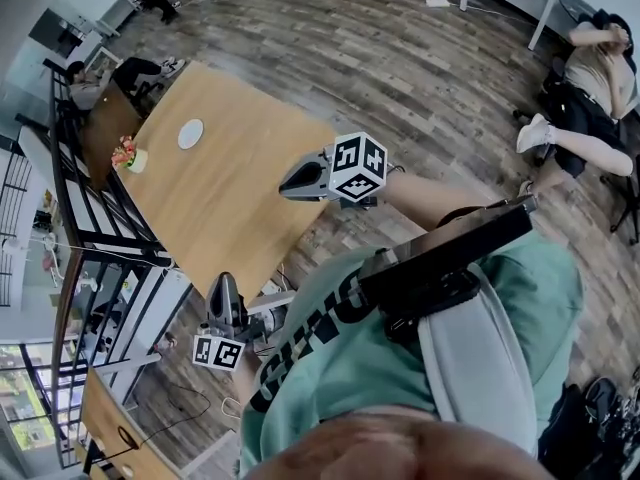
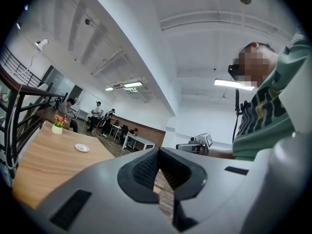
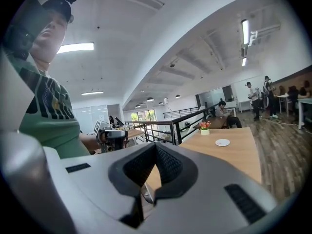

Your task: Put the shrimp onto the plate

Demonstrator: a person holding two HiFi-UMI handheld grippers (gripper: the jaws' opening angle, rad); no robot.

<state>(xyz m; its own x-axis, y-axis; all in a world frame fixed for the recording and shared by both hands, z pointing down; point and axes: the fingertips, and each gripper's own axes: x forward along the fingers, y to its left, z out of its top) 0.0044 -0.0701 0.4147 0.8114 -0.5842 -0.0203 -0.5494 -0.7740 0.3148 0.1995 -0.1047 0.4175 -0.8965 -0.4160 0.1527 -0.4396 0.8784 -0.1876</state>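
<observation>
Though distant, plate point(image 1: 190, 133) seemingly white, round

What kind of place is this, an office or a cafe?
Probably an open-plan office or shared workspace: a long wooden table with a small plate and flowerpot, a person seated at another table, and a strip light overhead.

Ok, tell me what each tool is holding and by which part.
Nothing is held: the left tool and the right tool both have their jaws together with nothing between them.
</observation>
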